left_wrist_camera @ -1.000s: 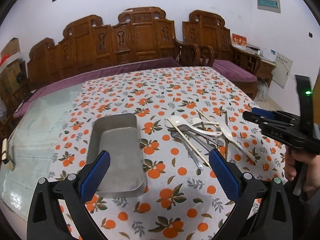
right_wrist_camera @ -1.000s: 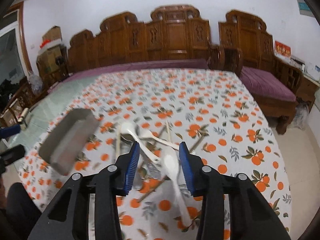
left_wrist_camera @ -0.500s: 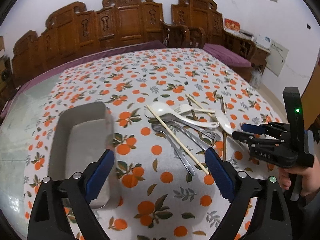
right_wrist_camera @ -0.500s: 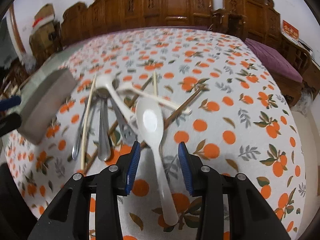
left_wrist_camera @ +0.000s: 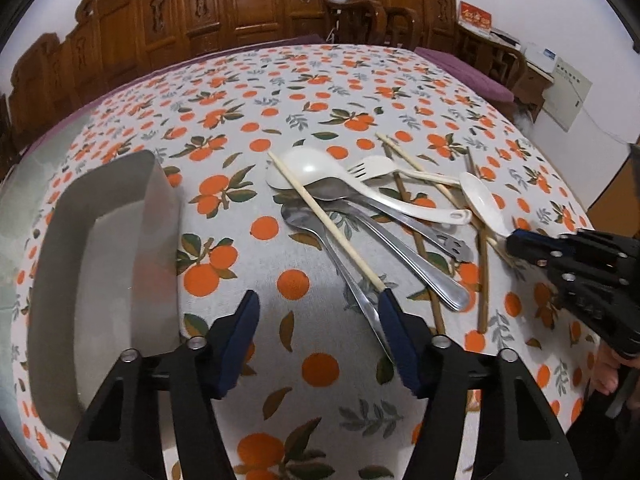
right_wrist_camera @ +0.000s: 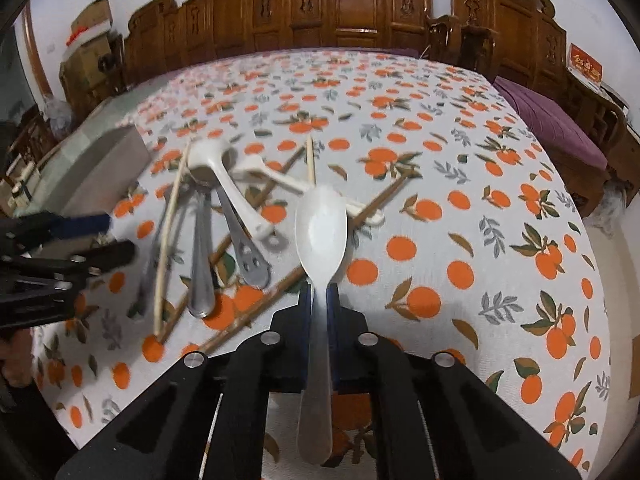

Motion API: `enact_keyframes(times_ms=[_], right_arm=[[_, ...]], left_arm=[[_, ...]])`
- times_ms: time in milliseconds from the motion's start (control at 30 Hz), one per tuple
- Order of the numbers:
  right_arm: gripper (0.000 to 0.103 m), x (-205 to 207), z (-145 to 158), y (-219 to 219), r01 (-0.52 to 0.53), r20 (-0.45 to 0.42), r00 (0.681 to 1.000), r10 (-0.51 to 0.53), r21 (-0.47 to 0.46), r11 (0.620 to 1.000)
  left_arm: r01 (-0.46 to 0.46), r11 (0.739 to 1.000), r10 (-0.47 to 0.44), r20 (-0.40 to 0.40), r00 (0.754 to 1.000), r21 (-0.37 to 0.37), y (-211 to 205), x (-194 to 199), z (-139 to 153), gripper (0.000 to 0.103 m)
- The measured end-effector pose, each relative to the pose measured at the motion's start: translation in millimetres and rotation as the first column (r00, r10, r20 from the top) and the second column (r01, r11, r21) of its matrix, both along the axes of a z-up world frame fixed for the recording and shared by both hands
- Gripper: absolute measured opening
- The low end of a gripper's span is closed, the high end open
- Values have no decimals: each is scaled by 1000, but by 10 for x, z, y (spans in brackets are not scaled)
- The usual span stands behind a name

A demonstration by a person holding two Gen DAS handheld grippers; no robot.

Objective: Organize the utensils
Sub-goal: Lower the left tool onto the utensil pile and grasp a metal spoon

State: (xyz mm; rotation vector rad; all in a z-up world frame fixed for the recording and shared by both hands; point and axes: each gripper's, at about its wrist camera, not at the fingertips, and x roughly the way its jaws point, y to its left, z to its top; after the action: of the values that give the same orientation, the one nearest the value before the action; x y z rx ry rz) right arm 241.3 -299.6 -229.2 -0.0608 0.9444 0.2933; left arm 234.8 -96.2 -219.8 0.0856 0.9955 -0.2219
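Note:
A pile of utensils lies on the orange-patterned tablecloth: a white ladle (left_wrist_camera: 308,168), a white fork (left_wrist_camera: 372,168), metal spoons (left_wrist_camera: 400,240) and light chopsticks (left_wrist_camera: 328,220). My right gripper (right_wrist_camera: 319,296) is shut on the handle of a white plastic spoon (right_wrist_camera: 320,228); it also shows in the left wrist view (left_wrist_camera: 482,204). My left gripper (left_wrist_camera: 320,320) is open and empty, low over the cloth, its right finger (left_wrist_camera: 394,320) at the near ends of a chopstick and a metal spoon. A metal tray (left_wrist_camera: 100,264) sits to its left.
Brown wooden chopsticks (left_wrist_camera: 484,280) lie crossed under the pile. Carved wooden chairs (left_wrist_camera: 256,8) line the far side of the table. The table edge falls off to the right, with a purple cushioned bench (right_wrist_camera: 556,124) beyond.
My right gripper has dropped to the pile and shut on the white plastic spoon's handle. My left gripper has moved forward and down toward the utensils, narrowing somewhat.

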Motion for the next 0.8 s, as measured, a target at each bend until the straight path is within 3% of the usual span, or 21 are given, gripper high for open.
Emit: enact_keyframes(times_ms=[133,267,400,667,700,800], right_arm=[[9,13,45,0,9,11,1000,-10,16,1000],[9,16,80,-1,12,20,1000,-13,31,999],[9,9,92,15,8,26,1000,-9,35,999],[9,11,114,48,7,32,999,-8,42,999],[8,11,115,56,5,32,999,-6,42,999],[6,5,127,83,0,34,999,-1,40,999]], left_arm=[[-15,1000,15,-5,1000,12,-34,113,-64,45],[-33,999,33,-11,999,9,-55,251,-100,45],[-54,998,55,-39,998,26,-59,359,-119,29],[-71,997,72,-46,996,28,-28,453,-154,28],[-73,997,74,-45,996,27,-28,468,-155,26],[-78,997,78,-57,995,8,-9,492,-148,6]])
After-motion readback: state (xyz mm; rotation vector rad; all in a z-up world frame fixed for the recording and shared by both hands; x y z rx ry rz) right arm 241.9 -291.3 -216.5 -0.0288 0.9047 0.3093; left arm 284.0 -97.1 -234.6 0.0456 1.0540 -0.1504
